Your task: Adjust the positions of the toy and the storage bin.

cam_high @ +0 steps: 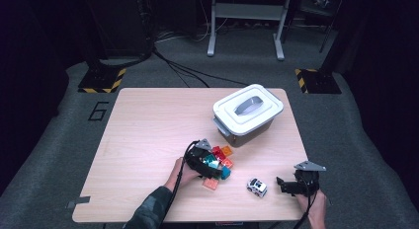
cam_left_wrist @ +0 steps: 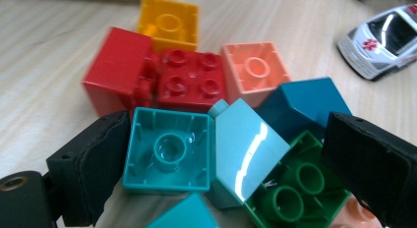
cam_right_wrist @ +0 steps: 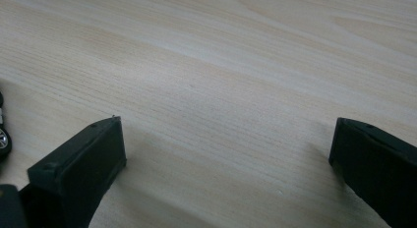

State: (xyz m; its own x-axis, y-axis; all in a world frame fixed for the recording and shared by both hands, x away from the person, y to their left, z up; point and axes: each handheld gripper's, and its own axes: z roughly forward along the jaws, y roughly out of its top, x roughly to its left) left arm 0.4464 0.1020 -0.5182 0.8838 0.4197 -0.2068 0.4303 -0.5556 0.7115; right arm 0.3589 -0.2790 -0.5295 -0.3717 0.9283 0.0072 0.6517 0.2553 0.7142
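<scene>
The blocks [cam_left_wrist: 196, 105] lie in a heap near the middle of the table's [cam_high: 143, 140] near half, and my left tongs [cam_high: 210, 165] are down over them. Their jaws stand wide around a teal block [cam_left_wrist: 169, 152] lying hollow side up, a light blue one [cam_left_wrist: 246, 149] and a green one [cam_left_wrist: 290, 193]; the left pad sits just beside the teal block, and I cannot tell if it touches. Red [cam_left_wrist: 192, 80], orange [cam_left_wrist: 169, 21] and peach [cam_left_wrist: 253, 71] blocks lie beyond. A toy car [cam_high: 257, 186] stands just right of the heap. My right tongs [cam_high: 291, 185] rest near the car, jaws wide apart over bare wood, holding nothing. A lidded bin [cam_high: 247, 113] stands farther back
</scene>
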